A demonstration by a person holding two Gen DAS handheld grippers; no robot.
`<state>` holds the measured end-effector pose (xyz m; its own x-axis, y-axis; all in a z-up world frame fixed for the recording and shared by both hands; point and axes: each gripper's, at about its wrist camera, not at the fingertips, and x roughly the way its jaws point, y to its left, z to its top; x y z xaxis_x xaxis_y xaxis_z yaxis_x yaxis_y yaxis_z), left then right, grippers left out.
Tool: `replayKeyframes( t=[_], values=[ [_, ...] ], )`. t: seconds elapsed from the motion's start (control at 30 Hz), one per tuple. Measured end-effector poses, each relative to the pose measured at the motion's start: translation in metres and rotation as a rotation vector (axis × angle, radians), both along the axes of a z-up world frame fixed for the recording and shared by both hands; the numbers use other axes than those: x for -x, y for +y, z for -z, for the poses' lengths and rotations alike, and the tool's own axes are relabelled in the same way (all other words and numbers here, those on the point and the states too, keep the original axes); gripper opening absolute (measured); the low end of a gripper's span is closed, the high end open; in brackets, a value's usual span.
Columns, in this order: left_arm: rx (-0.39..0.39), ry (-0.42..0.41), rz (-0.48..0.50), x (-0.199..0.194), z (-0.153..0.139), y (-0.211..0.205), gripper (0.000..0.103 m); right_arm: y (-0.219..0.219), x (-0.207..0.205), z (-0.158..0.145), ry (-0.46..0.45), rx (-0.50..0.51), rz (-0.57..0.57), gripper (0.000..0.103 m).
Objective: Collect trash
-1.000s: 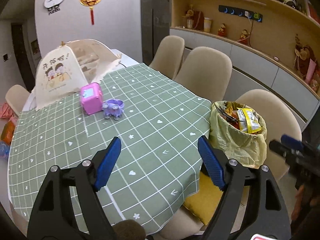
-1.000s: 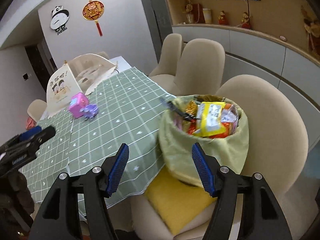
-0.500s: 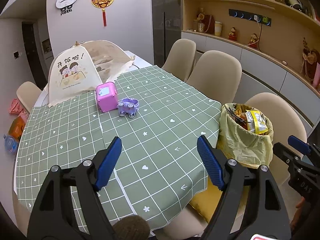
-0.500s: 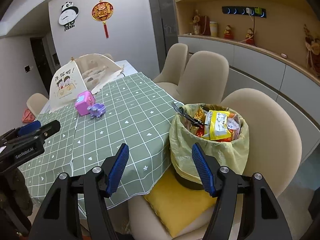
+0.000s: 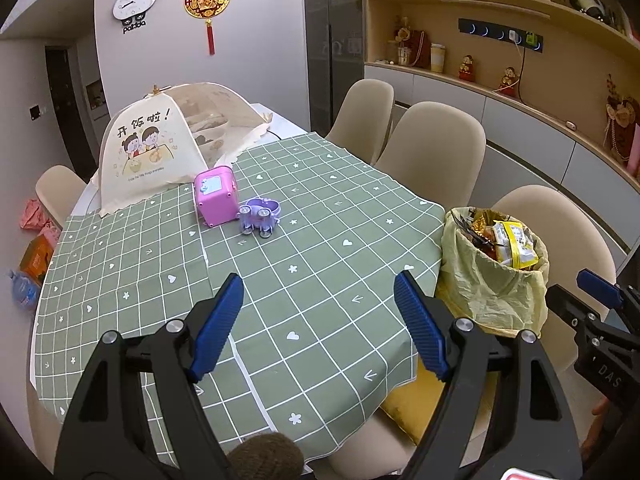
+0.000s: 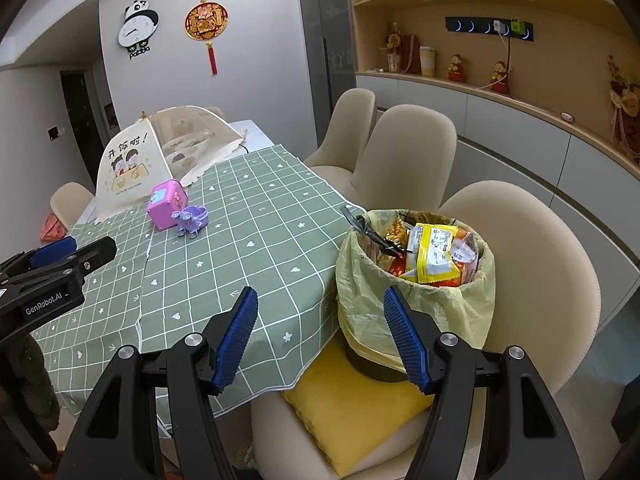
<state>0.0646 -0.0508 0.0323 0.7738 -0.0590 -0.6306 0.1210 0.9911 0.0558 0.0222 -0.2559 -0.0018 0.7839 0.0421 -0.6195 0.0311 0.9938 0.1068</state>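
A trash bin lined with a yellow-green bag (image 6: 412, 312) (image 5: 492, 292) stands on a yellow cushion (image 6: 360, 404) on the nearest chair, stuffed with snack wrappers (image 6: 434, 254) (image 5: 514, 242). My right gripper (image 6: 320, 334) hangs open just in front of the bin, nothing between its blue pads. My left gripper (image 5: 320, 320) is open and empty above the near part of the green checked tablecloth (image 5: 280, 280). Each gripper shows at the edge of the other's view: the left gripper (image 6: 60, 260), the right gripper (image 5: 592, 308).
On the table sit a pink toy box (image 5: 216, 194), a purple toy (image 5: 260, 216) and a mesh food cover (image 5: 160, 148). Beige chairs (image 5: 432, 152) line the right side. Shelving and cabinets (image 6: 520, 92) run along the right wall. Packages (image 5: 36, 248) lie on the floor at left.
Both grippers have drawn back and risen away from the table and bin, so more of the room shows. Their jaws have stayed open and empty.
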Motion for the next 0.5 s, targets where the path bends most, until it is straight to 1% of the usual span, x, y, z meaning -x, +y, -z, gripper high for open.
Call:
replayKeyframes(
  t=[0.5],
  values=[
    [-0.008,0.01,0.023,-0.0048,0.0029,-0.0026,0.074,-0.0019,-0.0018,0.0036,0.01,-0.018,0.02,0.062]
  ],
)
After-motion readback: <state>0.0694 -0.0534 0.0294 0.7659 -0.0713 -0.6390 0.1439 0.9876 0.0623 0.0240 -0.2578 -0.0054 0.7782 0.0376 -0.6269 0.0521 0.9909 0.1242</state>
